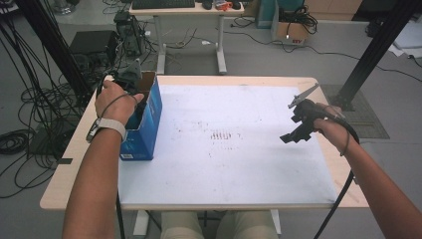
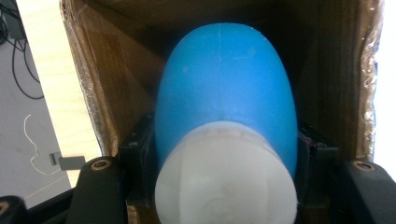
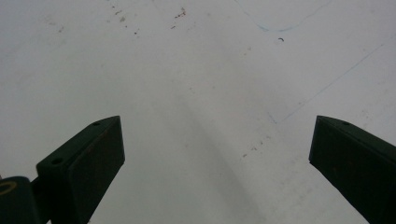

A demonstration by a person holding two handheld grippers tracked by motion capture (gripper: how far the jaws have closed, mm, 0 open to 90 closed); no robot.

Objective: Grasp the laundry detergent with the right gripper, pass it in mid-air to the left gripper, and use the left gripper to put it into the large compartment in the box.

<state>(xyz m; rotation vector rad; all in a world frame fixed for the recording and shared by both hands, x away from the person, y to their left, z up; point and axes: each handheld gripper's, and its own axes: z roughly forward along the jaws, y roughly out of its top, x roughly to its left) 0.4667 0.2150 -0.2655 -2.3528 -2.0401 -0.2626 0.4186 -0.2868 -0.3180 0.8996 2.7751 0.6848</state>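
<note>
Closest to your left gripper's camera, the white cap (image 2: 226, 175) of a blue bottle (image 2: 226, 88) sits squarely between your left gripper (image 2: 226, 182)'s 2 black jaws, and each jaw presses against a flank of the bottle just behind the cap, so the jaws are clamped on it with no gap showing on either side. The bottle's rounded blue body runs away from the camera into the brown cardboard interior of the box (image 2: 98, 93), whose inner walls close around it on both sides and beyond it. In the high view, your left hand (image 1: 115, 99) carries that gripper (image 1: 130, 74) down into the open top of the same box (image 1: 149, 119), blue on the outside, which stands near the left edge of the white sheet (image 1: 224, 169) covering the table (image 1: 59, 184). Your right gripper (image 3: 217, 154) hangs over bare white sheet (image 3: 187, 70) with its 2 jaws spread wide apart and nothing between or touching them. In the high view that gripper (image 1: 294, 135) is held in your right hand (image 1: 331, 127) above the right part of the sheet, well apart from the box. Beyond the table, a second desk (image 1: 186, 10) stands across the floor, with cables trailing around it.
</note>
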